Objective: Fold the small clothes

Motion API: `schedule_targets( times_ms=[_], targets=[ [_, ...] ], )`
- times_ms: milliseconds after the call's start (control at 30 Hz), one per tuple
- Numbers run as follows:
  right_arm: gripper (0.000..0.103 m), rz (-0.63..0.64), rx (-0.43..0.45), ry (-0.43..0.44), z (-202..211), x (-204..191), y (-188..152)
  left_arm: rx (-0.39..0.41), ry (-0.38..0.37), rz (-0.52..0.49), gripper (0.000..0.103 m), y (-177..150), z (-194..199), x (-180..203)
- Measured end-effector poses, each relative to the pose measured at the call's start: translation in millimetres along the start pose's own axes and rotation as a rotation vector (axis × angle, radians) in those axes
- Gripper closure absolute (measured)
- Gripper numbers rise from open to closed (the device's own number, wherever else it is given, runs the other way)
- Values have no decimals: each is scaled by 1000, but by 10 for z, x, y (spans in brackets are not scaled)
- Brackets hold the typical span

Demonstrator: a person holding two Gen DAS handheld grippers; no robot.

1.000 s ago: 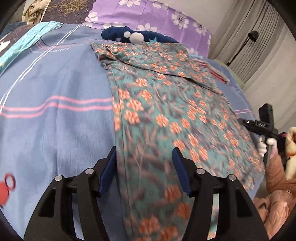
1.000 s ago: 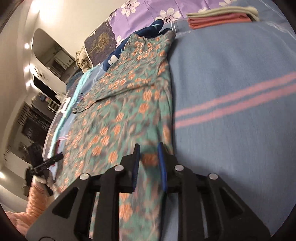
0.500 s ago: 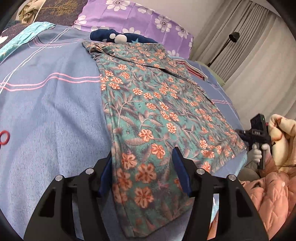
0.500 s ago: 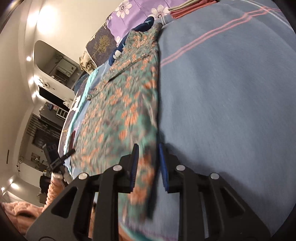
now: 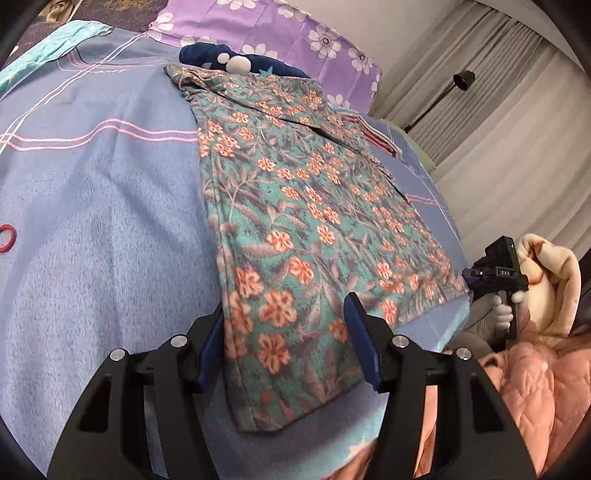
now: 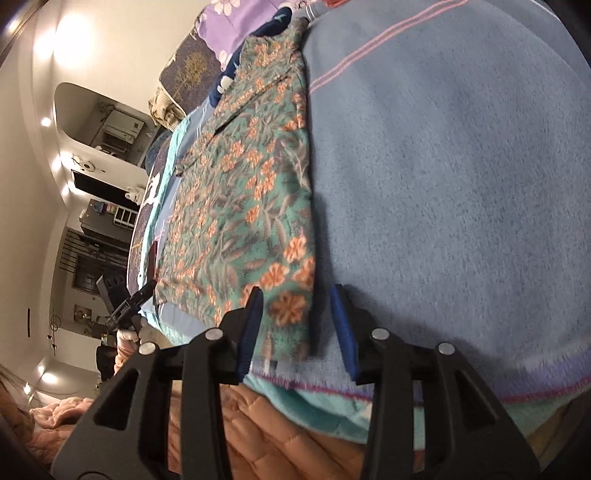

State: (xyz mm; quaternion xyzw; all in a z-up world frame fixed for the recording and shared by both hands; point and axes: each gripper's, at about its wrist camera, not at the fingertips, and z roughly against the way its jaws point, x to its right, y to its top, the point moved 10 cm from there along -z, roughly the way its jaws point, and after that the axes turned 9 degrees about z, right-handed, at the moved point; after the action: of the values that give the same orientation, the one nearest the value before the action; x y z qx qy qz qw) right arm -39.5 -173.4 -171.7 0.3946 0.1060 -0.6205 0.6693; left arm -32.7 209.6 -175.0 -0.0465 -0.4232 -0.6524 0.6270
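Note:
A teal garment with orange flowers (image 5: 295,221) lies flat and long on the blue bedspread (image 5: 92,240). My left gripper (image 5: 286,332) is open, its blue pads either side of the garment's near left corner, holding nothing. In the right wrist view the same garment (image 6: 251,192) stretches away, and my right gripper (image 6: 295,325) is open over its near right corner, just above the bed's edge. The right gripper also shows in the left wrist view (image 5: 495,273), beyond the garment's right corner.
A purple flowered pillow (image 5: 280,33) and a navy item (image 5: 229,61) lie at the bed's head. Folded pink clothes (image 5: 380,138) sit past the garment. A red ring (image 5: 6,238) lies left. Pink quilted fabric (image 5: 517,387) is below the bed edge.
My right gripper has opened and let go of the garment's corner, which now lies flat. Both grippers drew back toward the near bed edge. The left gripper stayed open.

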Motion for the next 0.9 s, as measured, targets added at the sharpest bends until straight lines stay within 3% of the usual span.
schedule_targets(
  times_ms=[100,267,367,400,433,467,500,667,800,900],
  targets=[
    [60,1,-13,38,-66,6,51,-12,-8,-38,43,-14,-39,24],
    [52,11,4,151,-337,-135,337,-14,-126,10,43,163,-194,71],
    [57,13,24,162,-366,-208,372,1,-134,15,46,208,-268,145],
    [65,7,37,156,-349,-204,366,10,-101,9,59,204,-273,155],
    [87,-14,51,157,-331,-181,347,15,-77,10,76,200,-268,143],
    [99,-42,70,161,-303,-142,342,17,-62,24,86,205,-267,129],
    [100,-70,94,168,-279,-119,358,22,-74,68,98,224,-242,121],
    [101,-85,302,284,223,-300,741,164,-131,61,101,572,82,382],
    [101,6,465,309,857,-661,1000,281,-182,-79,101,832,564,1010],
    [101,85,548,299,1327,-845,940,323,-187,-172,101,758,865,1418]
  ],
)
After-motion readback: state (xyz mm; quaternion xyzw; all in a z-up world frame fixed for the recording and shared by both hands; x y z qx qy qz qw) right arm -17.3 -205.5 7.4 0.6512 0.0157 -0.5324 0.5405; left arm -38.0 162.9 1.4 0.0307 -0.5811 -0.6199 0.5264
